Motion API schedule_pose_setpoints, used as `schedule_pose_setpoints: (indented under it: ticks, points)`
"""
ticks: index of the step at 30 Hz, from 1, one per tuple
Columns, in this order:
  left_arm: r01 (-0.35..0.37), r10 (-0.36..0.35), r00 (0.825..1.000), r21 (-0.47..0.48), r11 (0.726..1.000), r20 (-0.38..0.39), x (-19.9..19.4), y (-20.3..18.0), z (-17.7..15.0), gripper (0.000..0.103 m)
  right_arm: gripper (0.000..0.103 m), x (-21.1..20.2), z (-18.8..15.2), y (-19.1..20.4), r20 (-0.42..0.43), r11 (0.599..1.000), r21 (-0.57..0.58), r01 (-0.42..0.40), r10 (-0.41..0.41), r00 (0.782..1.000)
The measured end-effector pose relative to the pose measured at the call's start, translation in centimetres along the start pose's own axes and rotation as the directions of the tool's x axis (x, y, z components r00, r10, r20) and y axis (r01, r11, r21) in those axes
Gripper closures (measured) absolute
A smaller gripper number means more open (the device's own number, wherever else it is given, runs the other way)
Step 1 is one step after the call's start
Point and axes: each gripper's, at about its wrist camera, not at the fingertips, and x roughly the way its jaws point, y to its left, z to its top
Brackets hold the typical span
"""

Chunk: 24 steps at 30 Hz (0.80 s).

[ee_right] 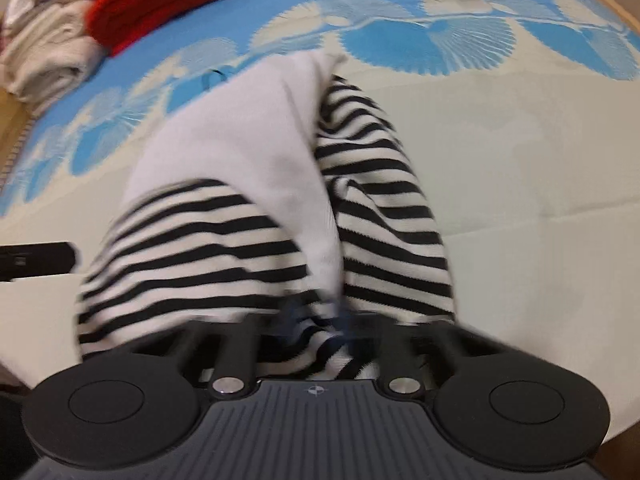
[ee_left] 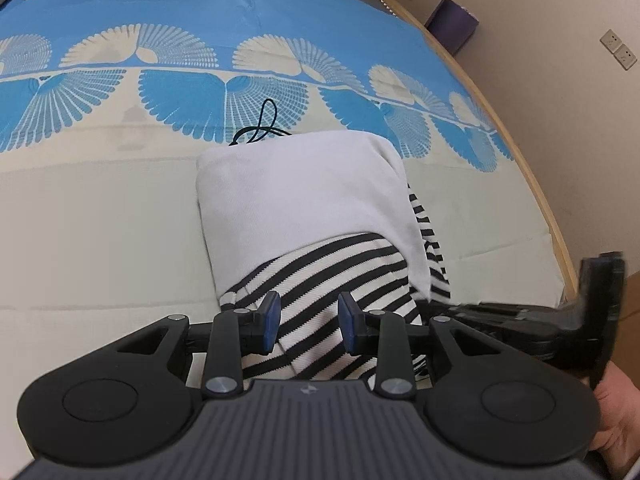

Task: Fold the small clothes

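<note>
A small garment with a white body (ee_left: 304, 192) and black-and-white striped sleeves (ee_left: 332, 276) lies folded on the bed. A black cord (ee_left: 264, 128) pokes out at its far edge. My left gripper (ee_left: 308, 324) is open, its blue pads either side of the striped fabric at the near end, not pinching it. In the right wrist view the same garment (ee_right: 240, 152) is blurred by motion. My right gripper (ee_right: 316, 312) is at the garment's near edge with striped cloth (ee_right: 384, 208) bunched between its fingers; the fingertips are blurred.
The bedcover (ee_left: 100, 208) is cream near me and blue with white fan patterns farther off. A red garment (ee_right: 168, 4) and a pile of pale clothes (ee_right: 48, 56) lie at the far left. The bed's wooden edge (ee_left: 536, 184) runs along the right.
</note>
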Motion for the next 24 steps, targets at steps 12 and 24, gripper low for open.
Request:
schedule_pose_setpoints:
  ticks: [12, 24]
  points:
    - [0.026, -0.023, 0.999, 0.089, 0.996, -0.033, 1.0, -2.2, -0.5, 0.063, 0.101, -8.7, -1.8, -6.7, 0.182, 0.962, 0.191, -0.196, 0.162, 0.970]
    - [0.006, 0.000, 1.000, 0.184, 0.983, -0.031, 1.7, -3.9, -0.8, 0.062, 0.101, -2.9, -2.4, -5.8, -0.030, 0.996, 0.094, 0.006, -0.003, 1.000]
